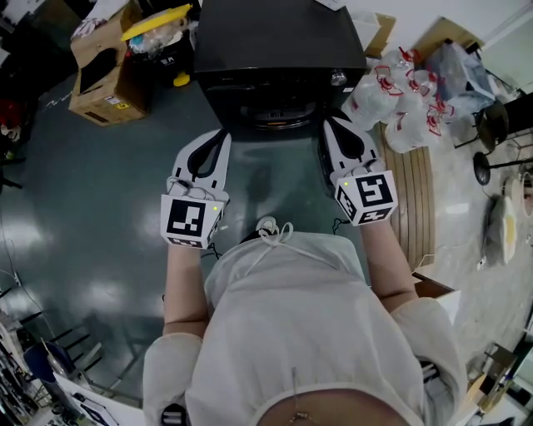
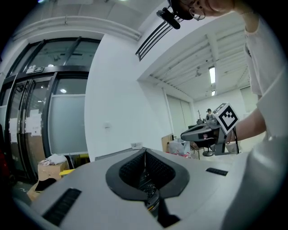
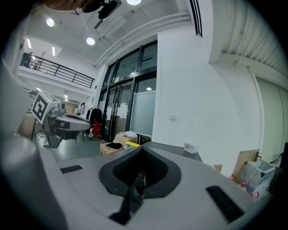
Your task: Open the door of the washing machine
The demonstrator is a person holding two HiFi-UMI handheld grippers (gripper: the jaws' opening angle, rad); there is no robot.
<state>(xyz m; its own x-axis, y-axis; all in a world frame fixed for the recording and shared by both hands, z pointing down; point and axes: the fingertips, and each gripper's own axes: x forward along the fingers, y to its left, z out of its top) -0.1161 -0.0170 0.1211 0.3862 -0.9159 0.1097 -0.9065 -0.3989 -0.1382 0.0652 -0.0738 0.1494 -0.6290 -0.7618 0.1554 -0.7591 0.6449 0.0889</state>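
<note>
The black washing machine [image 1: 279, 50] stands straight ahead on the floor, its round door [image 1: 275, 112] facing me and closed. My left gripper [image 1: 222, 135] hovers just before the machine's left front corner, jaws together with nothing between them. My right gripper [image 1: 330, 123] is near the right front corner, also shut and empty. In the left gripper view the left gripper's [image 2: 144, 151] tips meet, and the right gripper [image 2: 202, 132] shows off to the side. In the right gripper view the right gripper's [image 3: 140, 151] jaws are closed over the machine's top [image 3: 173, 150].
Cardboard boxes [image 1: 108, 71] with a yellow thing [image 1: 158, 21] stand left of the machine. White plastic bags [image 1: 400, 100] and a slatted wooden board [image 1: 412, 191] lie to its right. A chair base [image 1: 491, 133] is further right. A small white box [image 3: 191, 147] sits on the machine.
</note>
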